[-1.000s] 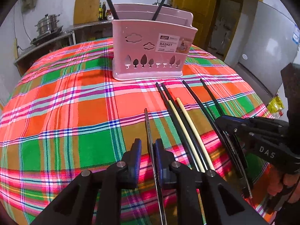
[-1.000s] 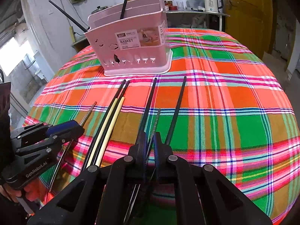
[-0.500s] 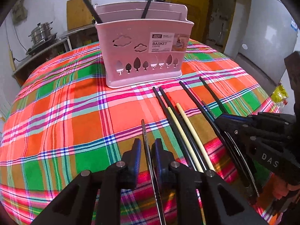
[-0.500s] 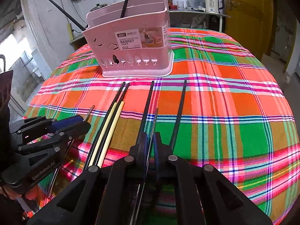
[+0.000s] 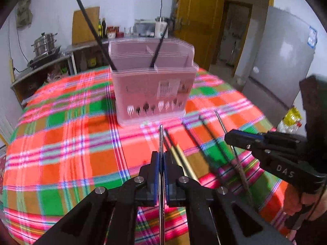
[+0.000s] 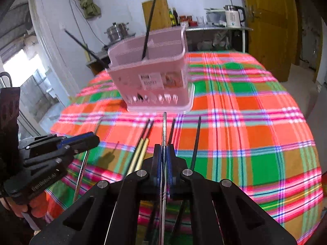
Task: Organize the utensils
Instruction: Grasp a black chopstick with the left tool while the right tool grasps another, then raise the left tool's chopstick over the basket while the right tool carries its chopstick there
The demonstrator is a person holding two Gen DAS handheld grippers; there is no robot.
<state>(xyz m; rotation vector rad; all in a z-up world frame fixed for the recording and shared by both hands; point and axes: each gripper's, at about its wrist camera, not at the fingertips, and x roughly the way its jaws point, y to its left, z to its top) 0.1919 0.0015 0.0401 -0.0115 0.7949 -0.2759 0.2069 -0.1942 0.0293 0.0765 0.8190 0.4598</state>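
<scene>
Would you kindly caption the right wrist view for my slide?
Right gripper lifts a steel chopstick toward the pink basket on the plaid cloth.

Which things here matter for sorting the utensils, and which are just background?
For the job:
- left gripper, shut on metal chopstick
- right gripper, shut on another metal chopstick
- pink basket
- loose chopsticks on the cloth

Just lying about:
- kettle
- steamer pot
- fridge

1. I am lifting the left gripper (image 5: 160, 161) off the plaid tablecloth (image 5: 61, 153), its metal chopstick (image 5: 161, 138) rising with it.
2. I am raising the right gripper (image 6: 164, 157) likewise, carrying a second metal chopstick (image 6: 164, 126) above the ones lying flat.
3. Both views are looking down into the pink basket (image 5: 152, 81) now.
</scene>
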